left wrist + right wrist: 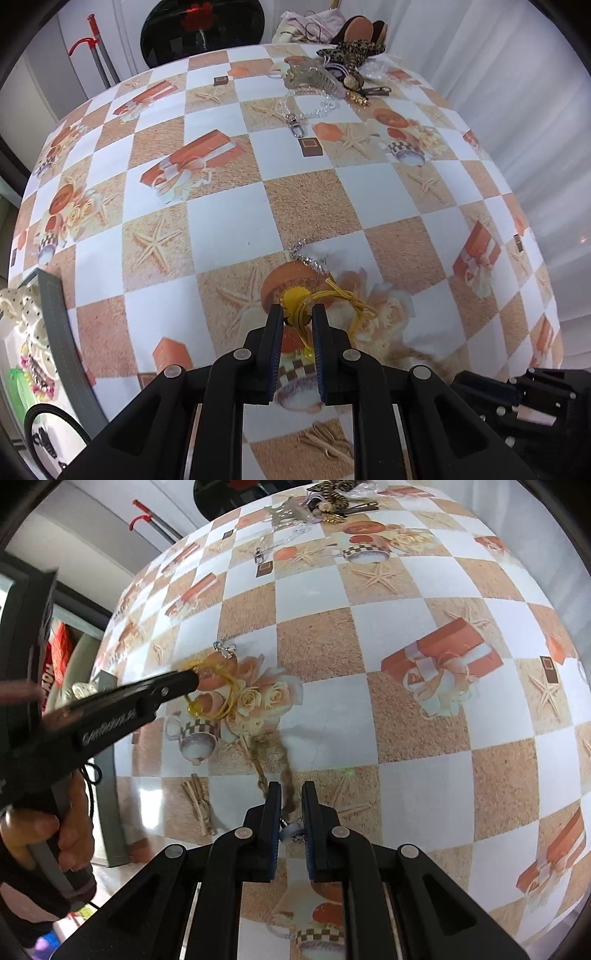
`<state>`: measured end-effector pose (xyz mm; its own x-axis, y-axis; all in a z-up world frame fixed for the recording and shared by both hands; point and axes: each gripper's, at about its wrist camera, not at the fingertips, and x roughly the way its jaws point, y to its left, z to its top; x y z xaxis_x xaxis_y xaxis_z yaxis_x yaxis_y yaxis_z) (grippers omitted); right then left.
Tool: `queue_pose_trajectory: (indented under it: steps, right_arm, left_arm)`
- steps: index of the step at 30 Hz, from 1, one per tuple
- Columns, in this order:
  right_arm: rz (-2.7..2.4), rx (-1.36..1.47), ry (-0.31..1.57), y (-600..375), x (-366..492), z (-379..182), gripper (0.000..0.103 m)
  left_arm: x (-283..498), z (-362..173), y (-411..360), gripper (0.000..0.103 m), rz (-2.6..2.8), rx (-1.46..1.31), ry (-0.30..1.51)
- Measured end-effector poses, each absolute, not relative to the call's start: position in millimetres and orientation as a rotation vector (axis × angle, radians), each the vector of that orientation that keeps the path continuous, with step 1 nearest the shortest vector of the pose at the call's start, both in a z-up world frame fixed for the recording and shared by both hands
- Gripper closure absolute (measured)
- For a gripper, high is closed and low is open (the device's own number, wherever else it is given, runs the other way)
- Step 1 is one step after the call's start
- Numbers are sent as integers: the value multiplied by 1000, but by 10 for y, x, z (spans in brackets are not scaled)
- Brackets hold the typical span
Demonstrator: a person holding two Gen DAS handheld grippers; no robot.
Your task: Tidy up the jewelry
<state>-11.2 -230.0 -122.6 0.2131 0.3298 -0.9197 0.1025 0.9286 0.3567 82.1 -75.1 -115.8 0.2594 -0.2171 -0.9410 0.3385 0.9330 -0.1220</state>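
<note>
Between the left gripper's (297,314) narrowed jaws sat a yellow thread ornament (295,297), gripped, its loops trailing right. Right gripper (291,794) pinched a small pale bead charm (288,832), partly hidden. Beyond both, far across the checked tablecloth (221,229), lay a tangled jewelry pile (332,74), indistinct.

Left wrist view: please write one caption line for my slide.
Left tongs shut on a yellow string ornament above the checkered tablecloth; more jewelry heaped at the far edge.

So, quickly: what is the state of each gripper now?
Left gripper: shut on the yellow cord piece.
Right gripper: shut on a small bead.
</note>
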Motion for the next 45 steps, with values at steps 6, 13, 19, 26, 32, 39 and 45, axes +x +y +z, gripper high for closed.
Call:
queue_pose_trajectory:
  steps: [6,13,19,26,32,39,45]
  right_arm:
    - [177,417,1360,-2352,-77,-1112,91]
    - [157,376,1392,-2331,-57,-1115,90]
    - [165,260,1419,-2087,-12,-1265,47]
    - [125,76,1451,-1788,84,-1439,47]
    - [124,-9,1458,-1660,159,-1453,47]
    - [114,-60,1467,-1606,290,-1446,91]
    - [124,225,1460,-1930,316,-1275,92]
  left_arm:
    - [699,-974,-622,83,-369,72,1241]
    - [532,-823,-393,83,-337,39,1240]
    - [417,-792,-168,83,-300,12,1256]
    - [330,-791,17,83,-272,-2,1272]
    - [268,-745,91,83,-267,-7,1274]
    - [214,-705,157,83,-259,-18,1279]
    - [164,-647,214,83,-255,-26,1279]
